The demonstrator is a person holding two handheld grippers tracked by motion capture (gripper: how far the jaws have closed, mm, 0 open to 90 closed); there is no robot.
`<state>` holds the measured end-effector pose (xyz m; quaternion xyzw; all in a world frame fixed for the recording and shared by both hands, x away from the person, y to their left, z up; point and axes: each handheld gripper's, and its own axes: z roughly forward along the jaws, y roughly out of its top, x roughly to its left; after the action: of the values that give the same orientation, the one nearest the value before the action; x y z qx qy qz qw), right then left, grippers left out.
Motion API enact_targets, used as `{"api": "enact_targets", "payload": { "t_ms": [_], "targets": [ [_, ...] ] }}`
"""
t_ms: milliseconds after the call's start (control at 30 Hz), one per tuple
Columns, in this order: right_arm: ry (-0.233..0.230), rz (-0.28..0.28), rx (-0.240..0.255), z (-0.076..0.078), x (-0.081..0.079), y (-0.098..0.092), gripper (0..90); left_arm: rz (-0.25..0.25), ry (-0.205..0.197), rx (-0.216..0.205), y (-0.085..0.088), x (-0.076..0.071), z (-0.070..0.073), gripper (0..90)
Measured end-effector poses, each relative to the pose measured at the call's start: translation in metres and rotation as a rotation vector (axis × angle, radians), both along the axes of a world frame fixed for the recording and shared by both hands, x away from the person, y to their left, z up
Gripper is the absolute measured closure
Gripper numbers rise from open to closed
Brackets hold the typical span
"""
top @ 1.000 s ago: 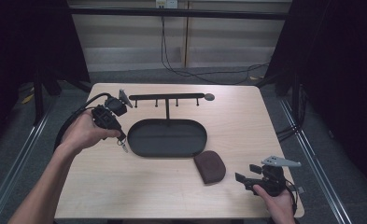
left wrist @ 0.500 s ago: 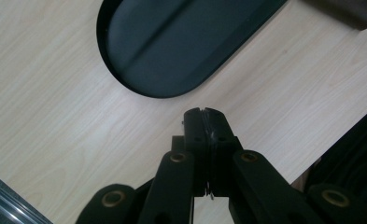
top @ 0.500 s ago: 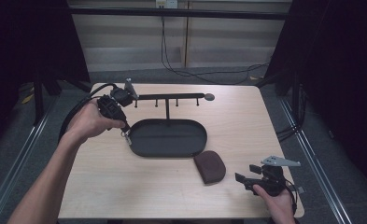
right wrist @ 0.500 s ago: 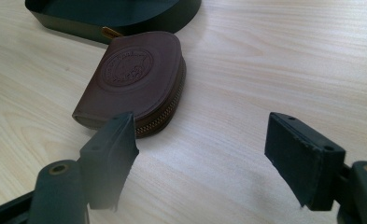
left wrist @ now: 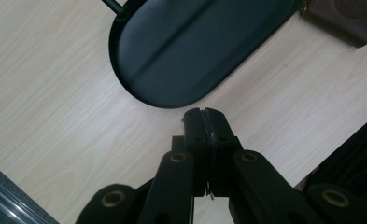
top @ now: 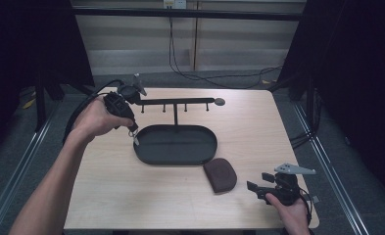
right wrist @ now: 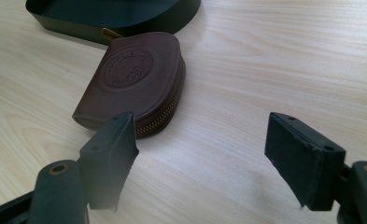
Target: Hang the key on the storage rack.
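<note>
My left gripper (top: 132, 131) hangs over the left rim of the black oval tray (top: 146, 159), just below the left end of the hook bar (top: 180, 102). Its jaws are shut, and a small thin metal piece (top: 135, 140) dangles from their seam; what it is I cannot tell. In the left gripper view the shut gripper (left wrist: 203, 112) points down at the tray (left wrist: 186, 51). A brown leather zip pouch (top: 220, 174) lies in front of the tray. My right gripper (top: 258, 182) rests open near the table's front right corner; in its own view the gripper (right wrist: 202, 135) faces the pouch (right wrist: 130, 79).
The bar stands on a thin post (top: 175, 115) rising from the tray's far side and carries several small hooks and a round knob (top: 220, 102) at its right end. Pale wooden table (top: 258, 132) has bare room on the right. Cables trail off the table's left edge.
My left hand has risen and moved away from me and a little rightwards, from the tray's left side up to the left end of the bar. The right hand has stayed put.
</note>
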<state>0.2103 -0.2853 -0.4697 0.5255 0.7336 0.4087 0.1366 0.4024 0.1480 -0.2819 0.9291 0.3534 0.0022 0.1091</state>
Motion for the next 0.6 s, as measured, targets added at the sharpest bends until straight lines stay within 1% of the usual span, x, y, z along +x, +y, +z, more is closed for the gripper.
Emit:
{"api": "enact_targets", "payload": {
  "t_ms": [33,67,133,167,200,267,433,600],
  "targets": [
    [-0.001,0.001,-0.001,0.000,0.000,0.000,24.6,0.008,0.001,0.002,0.000,0.004,0.001,89.3],
    [-0.001,0.001,-0.001,0.000,0.000,0.000,24.6,0.008,0.001,0.002,0.000,0.004,0.001,89.3],
    [-0.001,0.001,0.002,0.000,0.000,0.000,24.6,0.011,0.003,0.017,-0.001,0.008,0.001,89.3],
    [0.000,0.001,0.003,0.000,0.000,0.000,24.5,0.012,0.007,0.016,-0.002,0.013,0.003,89.3],
    [0.000,0.001,0.003,0.000,0.000,0.000,24.5,0.012,0.007,0.016,-0.002,0.013,0.003,89.3],
    [0.001,0.001,0.004,0.000,0.000,0.000,24.5,0.016,0.002,0.002,-0.002,0.018,0.005,89.3],
    [0.001,-0.004,0.004,0.000,0.000,-0.001,24.6,0.013,0.004,0.027,-0.008,0.024,0.003,89.2],
    [0.000,0.000,0.004,0.000,-0.001,0.000,24.6,0.011,-0.002,0.023,-0.010,0.032,0.004,89.2]
  ]
}}
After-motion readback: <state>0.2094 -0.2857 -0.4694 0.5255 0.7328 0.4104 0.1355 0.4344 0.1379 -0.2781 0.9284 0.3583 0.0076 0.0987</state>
